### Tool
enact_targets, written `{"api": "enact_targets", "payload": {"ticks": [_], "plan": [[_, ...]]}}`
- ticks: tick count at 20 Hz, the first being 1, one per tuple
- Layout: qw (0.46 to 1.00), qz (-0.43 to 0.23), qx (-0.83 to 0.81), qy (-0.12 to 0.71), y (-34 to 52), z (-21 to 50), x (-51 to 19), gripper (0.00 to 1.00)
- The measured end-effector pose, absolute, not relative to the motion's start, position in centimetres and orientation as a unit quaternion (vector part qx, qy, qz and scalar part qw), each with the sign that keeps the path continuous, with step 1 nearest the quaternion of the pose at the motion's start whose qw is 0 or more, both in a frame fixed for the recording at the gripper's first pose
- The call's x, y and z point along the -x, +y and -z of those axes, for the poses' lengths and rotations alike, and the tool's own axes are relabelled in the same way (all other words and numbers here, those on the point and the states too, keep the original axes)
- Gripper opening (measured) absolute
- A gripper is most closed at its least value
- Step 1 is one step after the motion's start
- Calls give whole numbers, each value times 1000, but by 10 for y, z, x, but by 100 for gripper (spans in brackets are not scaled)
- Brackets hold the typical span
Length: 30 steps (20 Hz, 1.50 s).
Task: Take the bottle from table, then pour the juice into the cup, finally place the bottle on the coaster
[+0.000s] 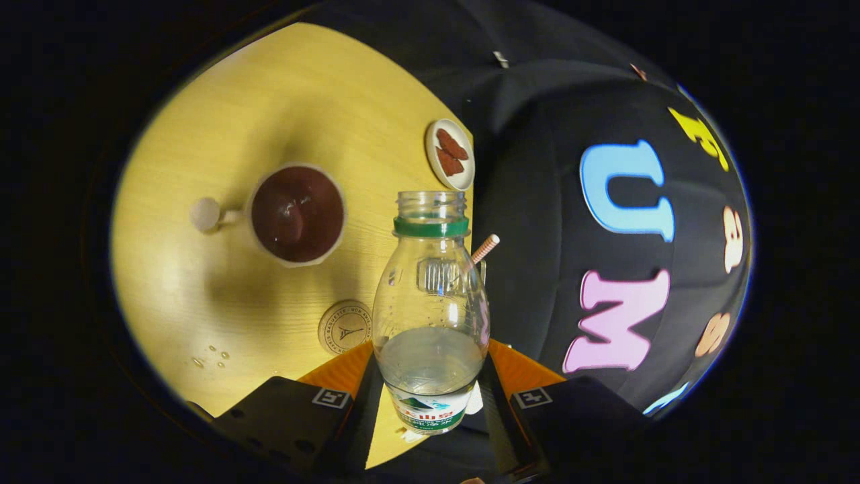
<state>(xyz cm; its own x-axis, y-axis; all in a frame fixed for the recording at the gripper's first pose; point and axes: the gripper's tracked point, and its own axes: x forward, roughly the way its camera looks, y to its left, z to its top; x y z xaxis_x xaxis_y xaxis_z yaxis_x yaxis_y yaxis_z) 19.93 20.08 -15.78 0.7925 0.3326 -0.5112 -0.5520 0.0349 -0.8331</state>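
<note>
My gripper (430, 396) is shut on a clear plastic bottle (431, 316), both fingers pressing its lower body. The bottle has a green neck ring, no cap, and some clear liquid in its lower part. It is held above the wooden table (201, 282), and the whole scene looks rolled sideways. A cup (297, 214) with a dark inside and a handle sits on the table beyond the fingers, to the left of the bottle's mouth. A round cork coaster (344, 327) lies just left of the bottle, close to the left finger.
A small white dish (450, 154) with reddish-brown pieces rests near the table's edge beyond the bottle's mouth. A striped straw (485, 248) pokes out behind the bottle. A few drops (211, 356) lie on the table near the left finger.
</note>
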Motion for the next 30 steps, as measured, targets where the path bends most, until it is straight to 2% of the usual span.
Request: {"api": "enact_targets", "payload": {"ticks": [6,12,20,30], "plan": [[824,-301,456,150,185,123,-196,73],[893,-311,280,167,184,99,-196,73],[936,-312,47,156,185,95,-221,73],[948,-284,-40,139,180,159,-260,73]]}}
